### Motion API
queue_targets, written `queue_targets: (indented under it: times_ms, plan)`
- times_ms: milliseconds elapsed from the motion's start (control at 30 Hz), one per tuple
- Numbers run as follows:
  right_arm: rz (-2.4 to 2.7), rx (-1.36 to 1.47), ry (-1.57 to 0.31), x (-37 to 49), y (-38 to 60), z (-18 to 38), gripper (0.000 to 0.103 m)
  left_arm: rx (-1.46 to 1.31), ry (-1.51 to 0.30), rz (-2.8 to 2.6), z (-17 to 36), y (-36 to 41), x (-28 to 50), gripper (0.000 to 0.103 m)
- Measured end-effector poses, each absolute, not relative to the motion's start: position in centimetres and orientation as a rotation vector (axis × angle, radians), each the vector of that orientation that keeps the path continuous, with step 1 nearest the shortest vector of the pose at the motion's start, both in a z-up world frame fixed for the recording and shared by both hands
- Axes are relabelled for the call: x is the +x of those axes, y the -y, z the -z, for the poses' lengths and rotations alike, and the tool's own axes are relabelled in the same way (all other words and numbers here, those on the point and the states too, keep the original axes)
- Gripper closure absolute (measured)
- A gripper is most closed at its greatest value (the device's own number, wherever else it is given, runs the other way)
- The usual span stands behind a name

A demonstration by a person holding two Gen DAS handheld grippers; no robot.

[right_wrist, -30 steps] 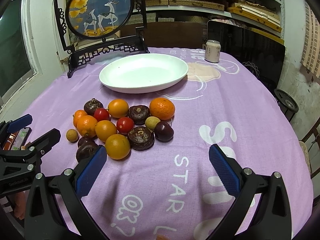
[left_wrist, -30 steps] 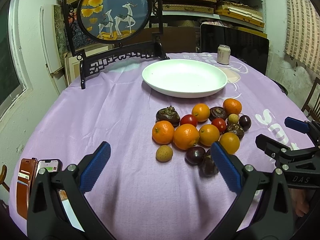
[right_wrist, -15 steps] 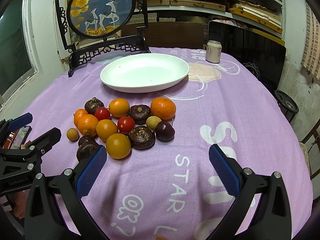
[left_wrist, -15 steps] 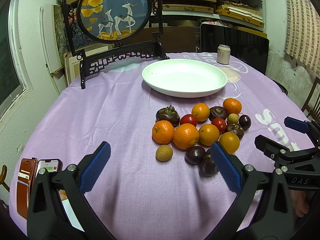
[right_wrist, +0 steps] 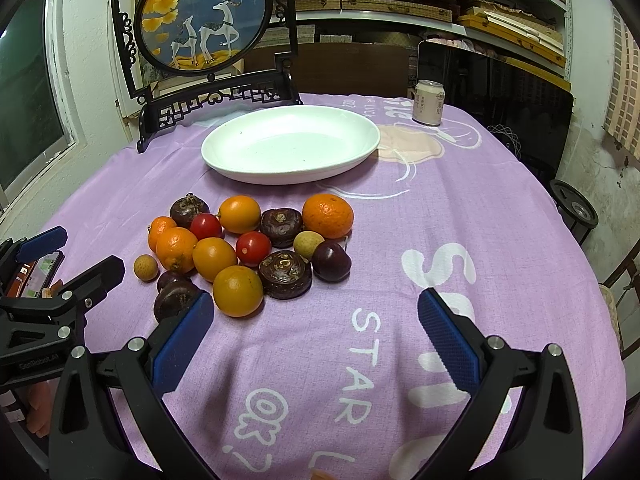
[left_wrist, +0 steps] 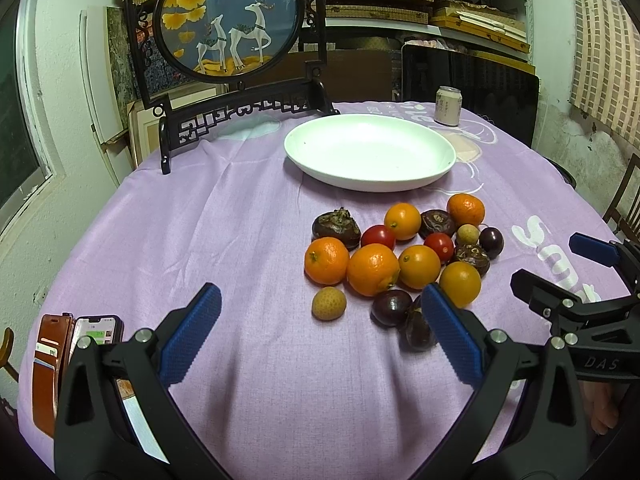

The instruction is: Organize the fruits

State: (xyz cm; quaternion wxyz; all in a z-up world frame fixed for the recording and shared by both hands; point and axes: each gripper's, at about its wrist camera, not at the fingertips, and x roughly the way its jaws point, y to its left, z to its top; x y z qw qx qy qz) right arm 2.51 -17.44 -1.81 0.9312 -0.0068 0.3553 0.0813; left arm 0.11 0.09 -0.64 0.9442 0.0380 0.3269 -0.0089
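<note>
Nearest the cameras, both claws hang over the near edge of the surface (right_wrist: 520,208), which is covered by a lilac cloth. The left claw (left_wrist: 320,336) is spread wide with nothing between its blue pads; its right pad overlaps the view of a dark plum (left_wrist: 418,330). The right claw (right_wrist: 316,340) is likewise released and holds nothing, poised above the printed white letters on the cloth. By the near left corner lie a phone (left_wrist: 98,330) and a brown wallet case (left_wrist: 48,364).

Just beyond the claws, near the middle of the surface, the fruits (right_wrist: 248,248) sit loose in one tight cluster: oranges, among them a front orange (right_wrist: 238,290), two cherry tomatoes (right_wrist: 253,248), brown water chestnuts (right_wrist: 285,274), dark plums and pale longans, one longan (left_wrist: 329,303) lying slightly apart on the cluster's near left side.

Past the cluster, toward the far edge, rests a white oval plate (right_wrist: 244,172) with no fruit in it. Farther right stands a can (right_wrist: 429,103), and at the far left edge a black-framed deer screen (left_wrist: 232,20).
</note>
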Motion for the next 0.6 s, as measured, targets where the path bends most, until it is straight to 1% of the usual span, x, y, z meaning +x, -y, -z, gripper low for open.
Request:
queue_targets:
  times_ms: [600]
  plan:
    - [-0.167,-0.015,-0.727,2.48,17.35,1.76,0.001,0.078,-0.667,0.019,0.58,-0.13,0.14,0.002]
